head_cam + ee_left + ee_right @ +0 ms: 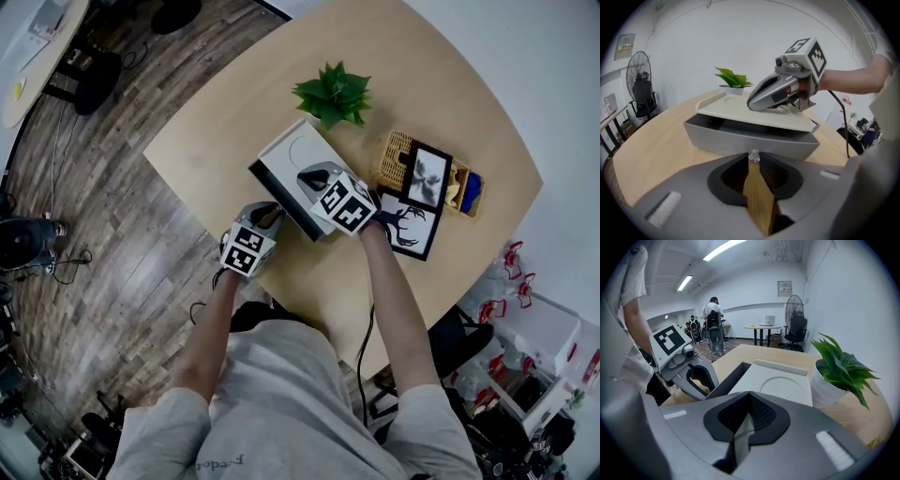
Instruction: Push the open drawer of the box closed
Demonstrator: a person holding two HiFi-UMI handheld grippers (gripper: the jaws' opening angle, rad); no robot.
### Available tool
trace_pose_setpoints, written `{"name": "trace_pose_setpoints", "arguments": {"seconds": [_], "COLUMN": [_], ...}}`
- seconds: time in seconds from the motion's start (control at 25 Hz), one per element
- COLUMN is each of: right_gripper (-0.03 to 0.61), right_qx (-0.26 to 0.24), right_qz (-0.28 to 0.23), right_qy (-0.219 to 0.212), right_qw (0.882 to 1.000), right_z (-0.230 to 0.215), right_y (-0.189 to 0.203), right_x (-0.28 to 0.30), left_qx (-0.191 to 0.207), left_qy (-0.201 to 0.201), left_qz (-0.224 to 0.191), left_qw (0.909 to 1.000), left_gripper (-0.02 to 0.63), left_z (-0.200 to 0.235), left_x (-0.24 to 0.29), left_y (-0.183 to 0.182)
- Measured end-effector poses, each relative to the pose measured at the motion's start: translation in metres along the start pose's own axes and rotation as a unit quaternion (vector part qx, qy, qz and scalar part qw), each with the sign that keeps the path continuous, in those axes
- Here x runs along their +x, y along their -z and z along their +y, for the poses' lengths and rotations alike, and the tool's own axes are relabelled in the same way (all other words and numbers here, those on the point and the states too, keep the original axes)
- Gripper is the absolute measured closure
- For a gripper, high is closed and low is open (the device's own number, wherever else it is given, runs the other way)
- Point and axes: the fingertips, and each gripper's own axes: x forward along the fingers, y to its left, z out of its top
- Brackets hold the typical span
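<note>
The drawer (750,139) juts open from the box (298,150) on the tabletop (450,103) (the whole push is left, I'd judge). The left gripper (753,158), fingers together and empty, faces the drawer front. The right gripper (749,401), fingers together too, steadies the box top.

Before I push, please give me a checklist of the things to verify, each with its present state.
1. Drawer stands out of the box, ready to push: ok.
2. Left claw shut and aimed at the drawer front: ok.
3. Left claw touching the drawer front: cannot tell.
4. Right claw shut, lying on top of the box to steady it: ok.
5. Nothing inside the drawer to jam it: cannot tell.
</note>
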Motion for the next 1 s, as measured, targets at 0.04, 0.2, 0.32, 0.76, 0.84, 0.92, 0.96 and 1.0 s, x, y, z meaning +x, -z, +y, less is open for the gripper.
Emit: {"name": "trace_pose_setpoints", "arguments": {"seconds": [0.04,0.2,0.32,0.76,0.84,0.92,0.96,1.0], "right_gripper": [0.577,0.577,0.577,0.577,0.577,0.577,0.577,0.577], "right_qx": [0.002,0.003,0.004,-0.001,-0.002,-0.002,-0.002,-0.002], "right_qz": [0.0,0.0,0.001,0.0,0.0,0.0,0.001,0.001], "right_qy": [0.0,-0.002,-0.001,0.003,0.003,0.003,0.003,0.003], "right_qw": [1.0,1.0,1.0,1.0,1.0,1.0,1.0,1.0], "right_z": [0.0,0.001,0.001,0.001,0.001,0.001,0.001,0.001], "right_y": [0.001,0.002,0.002,0.002,0.002,0.002,0.002,0.002], "right_x": [0.001,0.002,0.002,0.002,0.002,0.003,0.003,0.003], "left_qx": [0.0,0.001,0.0,0.014,0.018,0.022,0.024,0.025], "left_qy": [0.001,0.005,0.01,0.02,0.022,0.024,0.025,0.026], "left_qz": [0.0,0.0,-0.001,0.001,0.002,0.003,0.005,0.009], "left_qw": [1.0,1.0,1.0,0.9997,0.9996,0.9995,0.9994,0.9993], "left_gripper": [0.485,0.485,0.485,0.485,0.485,0.485,0.485,0.485], "left_z": [0.0,-0.001,-0.003,-0.002,-0.002,-0.002,-0.002,-0.002], "left_x": [0.001,0.005,0.008,0.019,0.021,0.024,0.025,0.024], "left_y": [-0.001,-0.004,-0.01,-0.024,-0.024,-0.025,-0.025,-0.025]}}
